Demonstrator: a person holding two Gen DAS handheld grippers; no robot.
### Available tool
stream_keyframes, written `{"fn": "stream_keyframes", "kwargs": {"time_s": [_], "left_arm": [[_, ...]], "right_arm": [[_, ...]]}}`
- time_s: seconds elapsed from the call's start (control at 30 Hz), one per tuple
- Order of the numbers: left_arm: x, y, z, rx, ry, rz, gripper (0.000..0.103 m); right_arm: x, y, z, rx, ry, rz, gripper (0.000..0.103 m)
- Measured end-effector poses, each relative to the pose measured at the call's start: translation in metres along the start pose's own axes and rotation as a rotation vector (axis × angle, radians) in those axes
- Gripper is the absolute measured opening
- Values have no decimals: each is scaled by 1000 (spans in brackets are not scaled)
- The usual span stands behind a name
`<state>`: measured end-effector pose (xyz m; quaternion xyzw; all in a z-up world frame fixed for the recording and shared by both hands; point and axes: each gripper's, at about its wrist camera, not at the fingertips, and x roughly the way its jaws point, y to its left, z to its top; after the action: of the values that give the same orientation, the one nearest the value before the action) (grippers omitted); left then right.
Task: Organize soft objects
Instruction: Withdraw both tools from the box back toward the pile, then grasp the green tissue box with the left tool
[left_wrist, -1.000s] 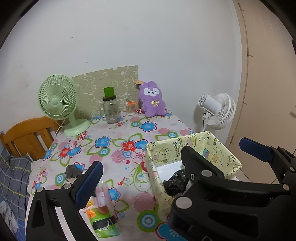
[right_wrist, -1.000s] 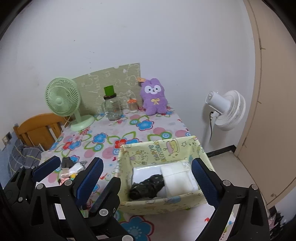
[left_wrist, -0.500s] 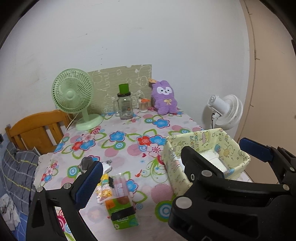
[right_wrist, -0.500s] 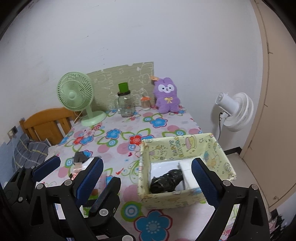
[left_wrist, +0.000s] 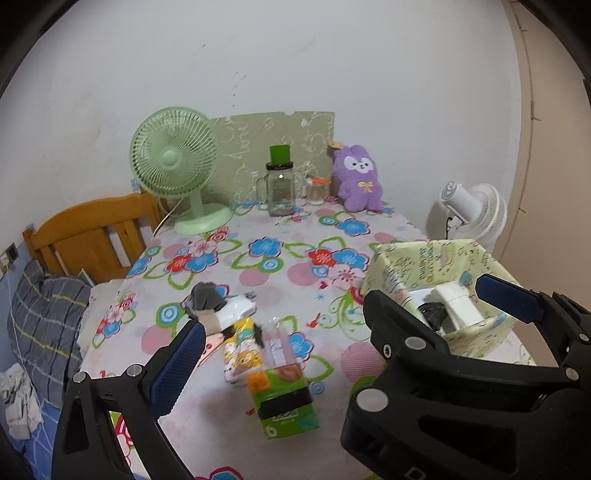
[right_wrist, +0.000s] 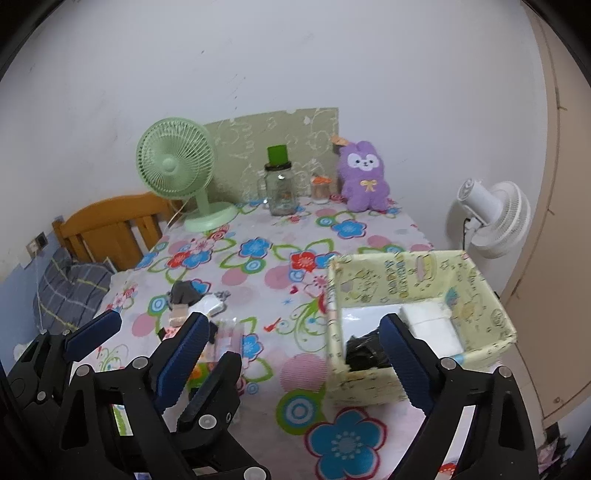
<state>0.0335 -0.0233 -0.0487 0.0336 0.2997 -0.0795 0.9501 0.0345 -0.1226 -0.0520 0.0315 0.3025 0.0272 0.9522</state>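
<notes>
Both grippers hang wide open and empty above the table: the left gripper (left_wrist: 338, 317) has one green tissue pack (left_wrist: 282, 402) between its fingers. One yellow box (right_wrist: 421, 325), holding two white packs (right_wrist: 432, 321) and one black bundle (right_wrist: 364, 352), lies ahead of the right gripper (right_wrist: 291, 354).

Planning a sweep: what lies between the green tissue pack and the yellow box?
Only bare flowered tablecloth lies between the green tissue pack and yellow box, as the left wrist view shows.

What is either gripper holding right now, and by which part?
Nothing. The left gripper and the right gripper both have their jaws open and empty above the table.
</notes>
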Motion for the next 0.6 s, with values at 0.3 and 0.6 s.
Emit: {"fn": "stream_keyframes", "kwargs": {"time_s": [0.3,0.6], "left_arm": [[11,19,-18,-25,42,38,102],[27,36,-40,-63,104,54,102]], "right_arm": [[20,17,-15,-8,41,38,91],[42,34,-32,-35,95,57,88]]}}
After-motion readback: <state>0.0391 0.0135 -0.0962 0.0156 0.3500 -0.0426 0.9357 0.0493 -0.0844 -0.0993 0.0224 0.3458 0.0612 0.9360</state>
